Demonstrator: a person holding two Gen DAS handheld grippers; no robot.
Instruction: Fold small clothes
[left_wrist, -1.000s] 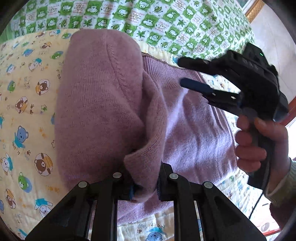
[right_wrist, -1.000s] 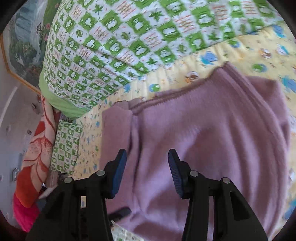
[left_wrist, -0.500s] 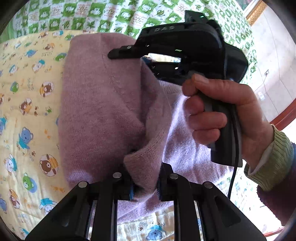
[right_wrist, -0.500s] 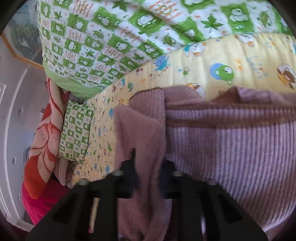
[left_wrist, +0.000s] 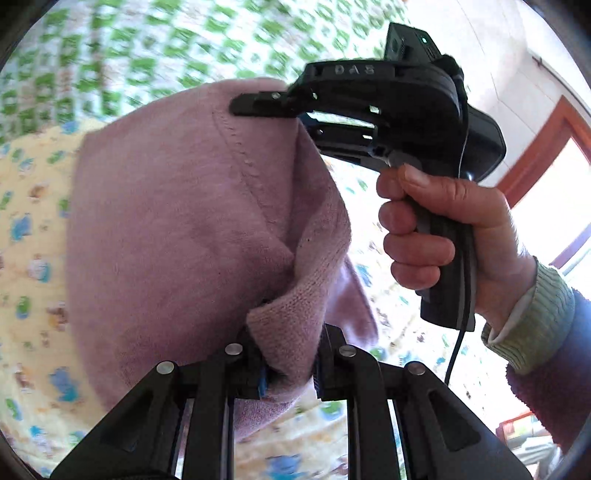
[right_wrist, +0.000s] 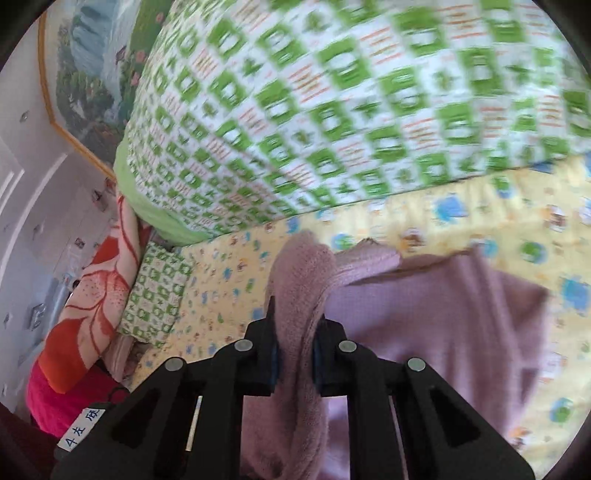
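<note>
Left gripper (left_wrist: 289, 363) low in the left wrist view, both black fingers (left_wrist: 334, 360) closed onto a bunched edge of the mauve sweater (left_wrist: 173, 236), cloth pinched tight between the blue pads. Right gripper (left_wrist: 266, 107) above and beyond that same sweater, pointing leftward, fingers drawn together over the upper hem, held by a bare right hand (left_wrist: 439, 236) wrapped round the pistol handle, thumb on top, a ribbed green cuff at the wrist. From the right wrist view, right gripper (right_wrist: 295, 354) likewise clamped on a thick fold of the sweater (right_wrist: 436, 317), the fold standing up between the fingers.
</note>
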